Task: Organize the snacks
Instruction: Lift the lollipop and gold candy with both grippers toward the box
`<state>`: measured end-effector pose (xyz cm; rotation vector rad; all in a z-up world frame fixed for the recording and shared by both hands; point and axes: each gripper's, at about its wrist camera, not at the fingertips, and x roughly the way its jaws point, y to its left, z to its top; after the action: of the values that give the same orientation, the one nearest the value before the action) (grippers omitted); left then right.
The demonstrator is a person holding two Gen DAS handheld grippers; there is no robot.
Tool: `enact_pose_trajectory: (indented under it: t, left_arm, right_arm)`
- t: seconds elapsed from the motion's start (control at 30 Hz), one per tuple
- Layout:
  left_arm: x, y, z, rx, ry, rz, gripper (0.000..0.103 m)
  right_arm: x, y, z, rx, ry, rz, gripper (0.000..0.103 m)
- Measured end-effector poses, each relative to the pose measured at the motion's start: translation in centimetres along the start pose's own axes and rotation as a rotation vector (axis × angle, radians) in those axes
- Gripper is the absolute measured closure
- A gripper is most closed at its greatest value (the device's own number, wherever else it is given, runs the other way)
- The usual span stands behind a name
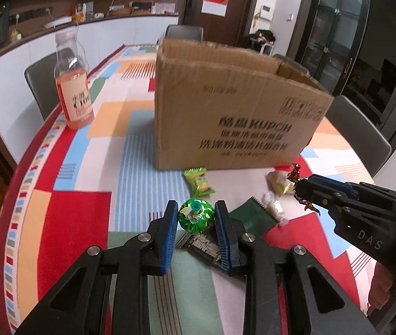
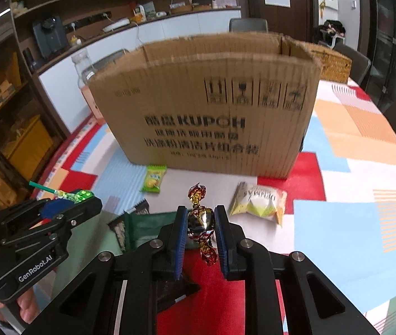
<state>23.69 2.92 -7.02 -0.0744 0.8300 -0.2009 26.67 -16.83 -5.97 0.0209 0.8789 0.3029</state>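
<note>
Table edge: the patterned tablecloth (image 1: 131, 145) curves away along the left of the left wrist view, with a dark chair (image 1: 40, 83) just beyond it.
Open room: a bare stretch of cloth lies left of centre, between the juice bottle (image 1: 73, 83) at upper left and the cardboard box (image 1: 234, 106) at centre.
Box: upright, top open, filling the middle of both views.
Left gripper (image 1: 196, 217): blue pads clamped on a green foil lollipop (image 1: 196, 215), lower centre, raised off the cloth.
Right gripper (image 2: 199, 223): pads pressed on a red and gold foil candy (image 2: 199, 217), lower centre of its view.
Loose snacks: a green packet (image 2: 153, 178) and a pale packet (image 2: 259, 201) lie just before the box; a dark green packet (image 2: 147, 226) lies nearer the grippers.
</note>
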Motion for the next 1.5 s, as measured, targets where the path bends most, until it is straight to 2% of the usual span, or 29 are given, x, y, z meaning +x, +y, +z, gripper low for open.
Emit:
enact_pose_trajectory:
  t: [0.43,0.83,1.2,1.5]
  left_arm:
    - [-4.4,-2.2,3.8,0.049,-0.15,-0.041,0.076]
    - [-6.1,-3.6,8.3,0.077,-0.261,-0.062,0.076]
    - [-5.1,-4.0,12.1,0.08,-0.279,-0.07,0.076]
    - [-2.4,-4.0,15.1,0.09,-0.239,-0.079,0.076]
  right_arm:
    - [-4.8,0.3,2.7,-0.011,-0.154,0.014,0.082]
    - [-7.8,-0.5,6.7,-0.016,-0.286,0.002,0.082]
    - [-7.8,-1.4,10.6,-0.019,-0.335,-0.006,0.082]
    - [-5.5,-2.0,13.2,-0.034,-0.296,-0.007,0.082]
